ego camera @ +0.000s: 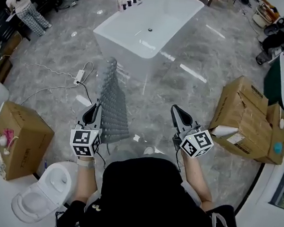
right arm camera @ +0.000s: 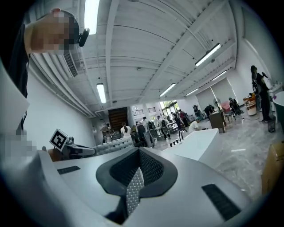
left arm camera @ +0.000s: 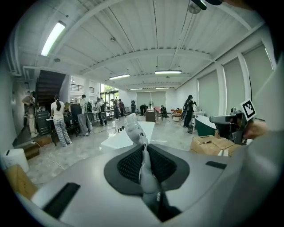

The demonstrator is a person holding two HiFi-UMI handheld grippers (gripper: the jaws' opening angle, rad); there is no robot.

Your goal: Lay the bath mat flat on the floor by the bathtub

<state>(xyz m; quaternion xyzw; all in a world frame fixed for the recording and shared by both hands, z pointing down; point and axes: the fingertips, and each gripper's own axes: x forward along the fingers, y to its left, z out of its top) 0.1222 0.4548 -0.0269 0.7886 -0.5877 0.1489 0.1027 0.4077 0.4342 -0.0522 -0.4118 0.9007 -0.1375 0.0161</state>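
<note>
Two grippers are seen in the head view, held out over the marble floor [ego camera: 195, 91] in front of the person. The left gripper [ego camera: 94, 109] is closed on the near edge of the grey, knobbed bath mat [ego camera: 114, 102]. The mat is stretched away from it toward the white bathtub [ego camera: 124, 45], and it is not laid flat. Whether its far end touches the floor cannot be told. The right gripper [ego camera: 176, 112] is held well apart from the mat, beside a cardboard box [ego camera: 242, 116]. A toilet [ego camera: 48, 191] is seen at the lower left only in this view.

From the left gripper view the grip is made clear: the mat is pinched between both pads and stands up on edge past the jaw tips, with the bathtub behind it. People [left arm camera: 57, 117] are shown standing far back in the hall.

From the right gripper view the jaws are shown pressed fully together with nothing held. The mat is seen at the left beside the other gripper's marker cube [right arm camera: 59, 139], and the bathtub at the right.
</note>
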